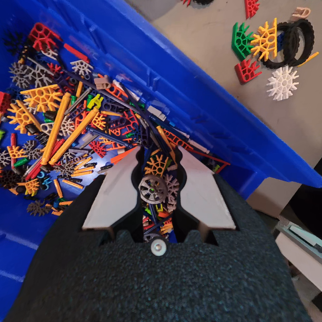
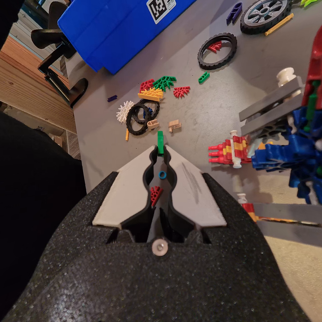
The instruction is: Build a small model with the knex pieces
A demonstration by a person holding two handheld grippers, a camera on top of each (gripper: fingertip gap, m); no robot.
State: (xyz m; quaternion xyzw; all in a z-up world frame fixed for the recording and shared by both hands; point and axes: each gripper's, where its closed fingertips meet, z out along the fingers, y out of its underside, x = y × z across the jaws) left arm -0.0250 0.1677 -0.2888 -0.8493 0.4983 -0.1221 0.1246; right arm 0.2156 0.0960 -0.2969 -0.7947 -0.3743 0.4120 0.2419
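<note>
My left gripper (image 1: 159, 150) is open and empty inside a blue bin (image 1: 174, 73), just above a heap of plastic construction pieces. A grey wheel hub (image 1: 153, 190) and an orange connector (image 1: 156, 165) lie in the heap, seen between its fingers. My right gripper (image 2: 160, 148) is shut on a flat green connector (image 2: 160, 141), held edge-on above the grey table (image 2: 200, 108). A small blue ring (image 2: 162, 174) and a red connector (image 2: 155, 195) lie on the table under its fingers.
Ahead of the right gripper lie black tyres (image 2: 142, 116), a white snowflake connector (image 2: 123, 110), red, green and yellow connectors (image 2: 155, 88) and tan clips (image 2: 174, 125). A built model (image 2: 287, 151) stands at the right. The blue bin (image 2: 113, 31) is at the far left, near the table's edge. My right fingertips sit around 25 cm from my left ones.
</note>
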